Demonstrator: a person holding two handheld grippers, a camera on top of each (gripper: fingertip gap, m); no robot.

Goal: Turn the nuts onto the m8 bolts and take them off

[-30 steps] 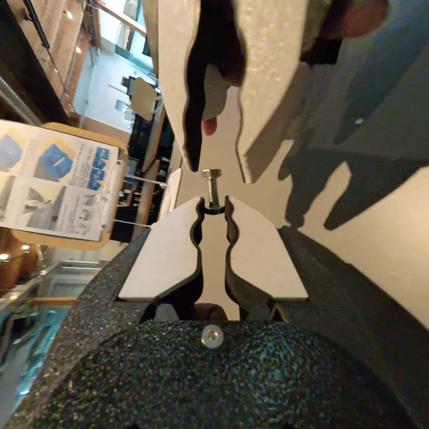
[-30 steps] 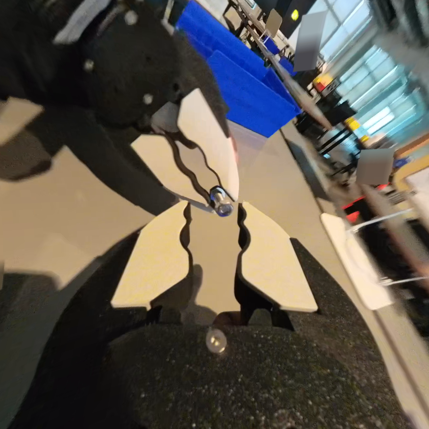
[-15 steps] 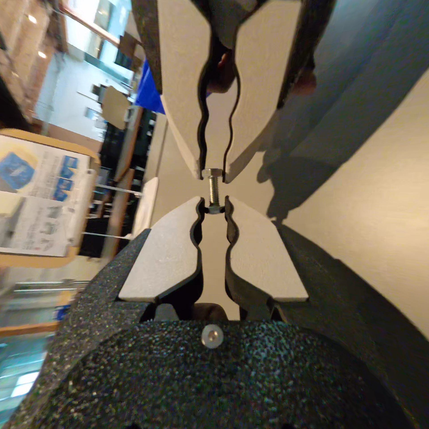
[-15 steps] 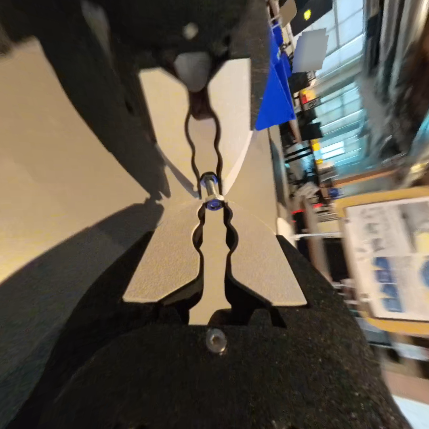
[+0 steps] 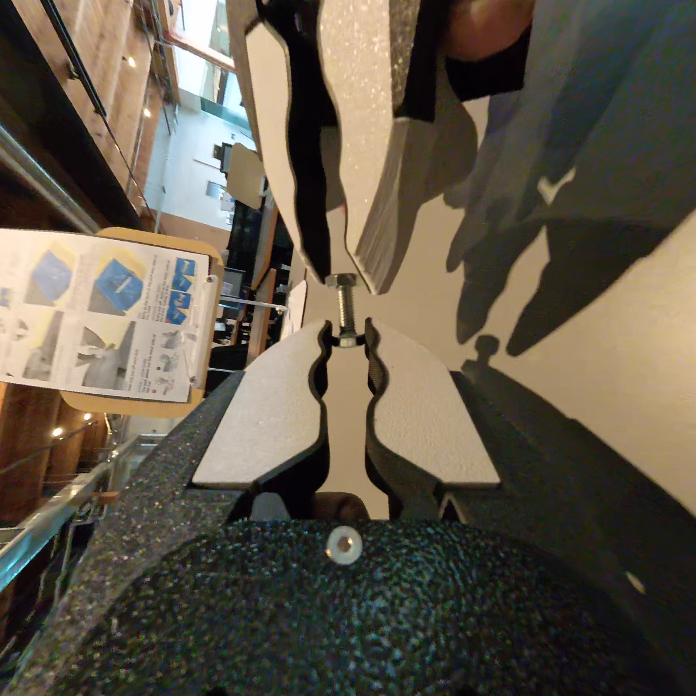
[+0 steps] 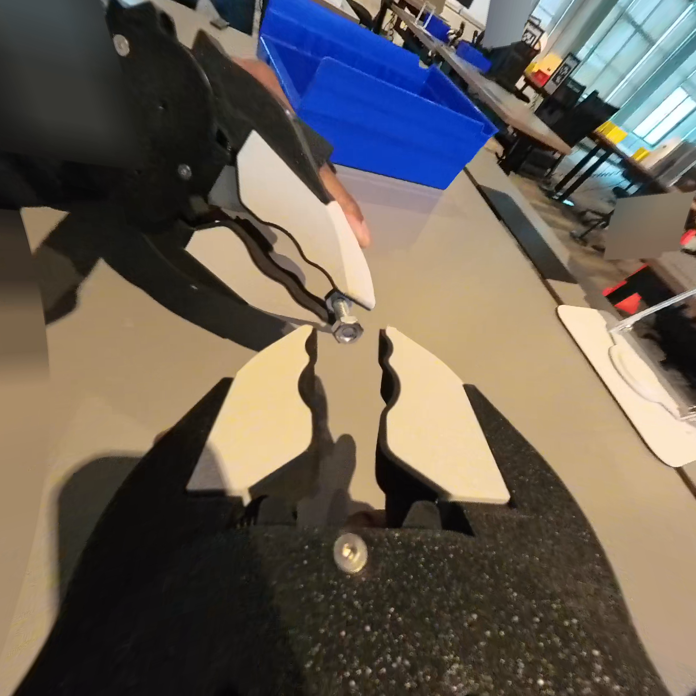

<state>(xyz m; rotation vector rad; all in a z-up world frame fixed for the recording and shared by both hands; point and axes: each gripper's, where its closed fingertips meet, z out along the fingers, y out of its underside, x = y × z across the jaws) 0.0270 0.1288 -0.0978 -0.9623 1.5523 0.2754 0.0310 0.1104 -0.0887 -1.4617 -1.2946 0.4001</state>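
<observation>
Bolt (image 5: 345,309) and nut (image 5: 347,341) sit between the two grippers above the pale worktop (image 5: 602,357). In the left wrist view the left gripper (image 5: 348,331) has its jaws pinching the nut at their tips, with the threaded shank standing up out of it toward the hex head (image 5: 341,280). The right gripper (image 5: 342,277) comes in from the far side, its tips flanking the head; whether they touch it cannot be told from this view. In the right wrist view the right gripper (image 6: 348,333) has its jaws spread, with the bolt head (image 6: 348,333) lying between the tips, closer to the left one, with a gap on the right. A blue bin (image 6: 376,113) stands on the far part of the worktop, and a printed instruction sheet (image 5: 94,320) on a board hangs at the left.
</observation>
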